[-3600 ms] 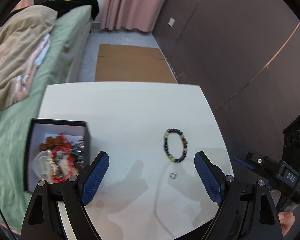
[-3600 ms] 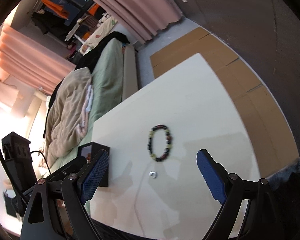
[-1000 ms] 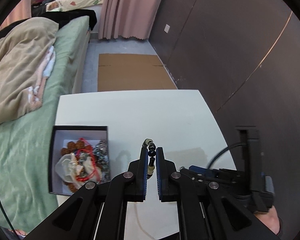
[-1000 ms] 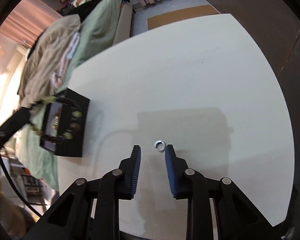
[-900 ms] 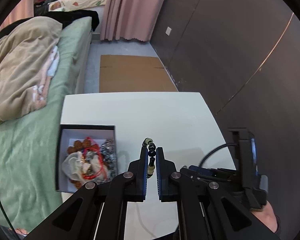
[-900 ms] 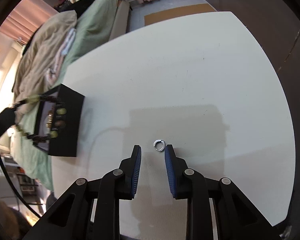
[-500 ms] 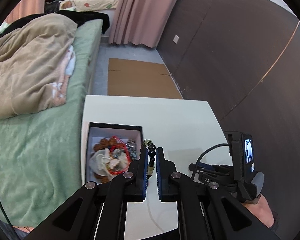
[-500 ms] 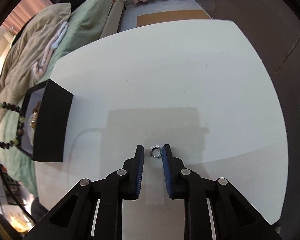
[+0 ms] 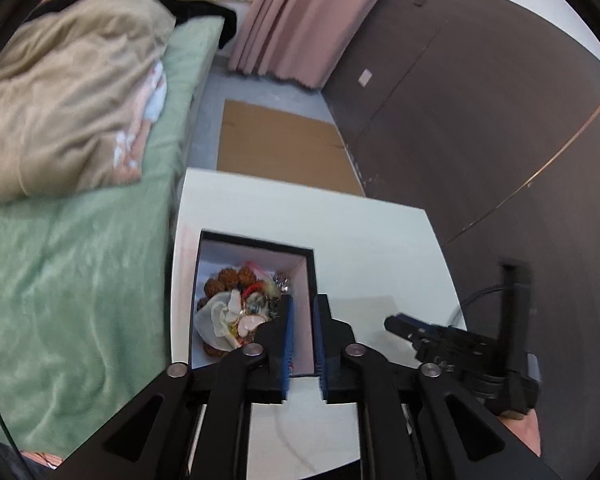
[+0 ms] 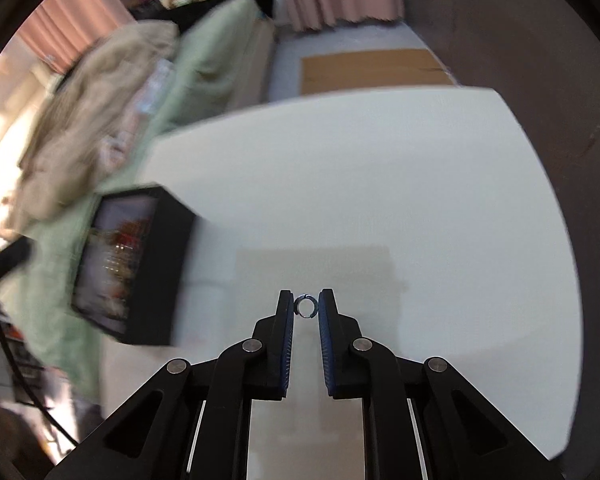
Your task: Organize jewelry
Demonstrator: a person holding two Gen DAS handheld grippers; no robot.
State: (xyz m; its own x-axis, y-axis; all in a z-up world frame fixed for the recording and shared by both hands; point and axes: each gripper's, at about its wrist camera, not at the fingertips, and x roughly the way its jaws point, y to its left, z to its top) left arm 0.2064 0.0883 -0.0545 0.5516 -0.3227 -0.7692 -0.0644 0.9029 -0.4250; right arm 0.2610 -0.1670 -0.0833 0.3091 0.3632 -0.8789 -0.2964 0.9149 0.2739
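A black jewelry box (image 9: 256, 243) with a white lining stands near the left edge of the white table (image 9: 360, 240) and holds a pile of beads and trinkets (image 9: 236, 308). My left gripper (image 9: 303, 308) hovers over the box's right wall, its jaws narrowly apart with nothing seen between them; the beaded bracelet is out of sight. My right gripper (image 10: 305, 306) is shut on a small silver ring (image 10: 305, 306), held between its fingertips above the table. The box (image 10: 132, 264) also shows blurred at the left of the right wrist view.
A bed with green sheets (image 9: 72, 248) and a beige blanket (image 9: 60, 92) lies left of the table. Cardboard (image 9: 280, 148) lies on the floor beyond. A dark wall (image 9: 480, 120) runs along the right. The right gripper's body (image 9: 460, 340) shows at the table's right edge.
My left gripper moved left over the box, and the beaded bracelet no longer shows between its fingers. My right gripper closed on the ring and lifted it.
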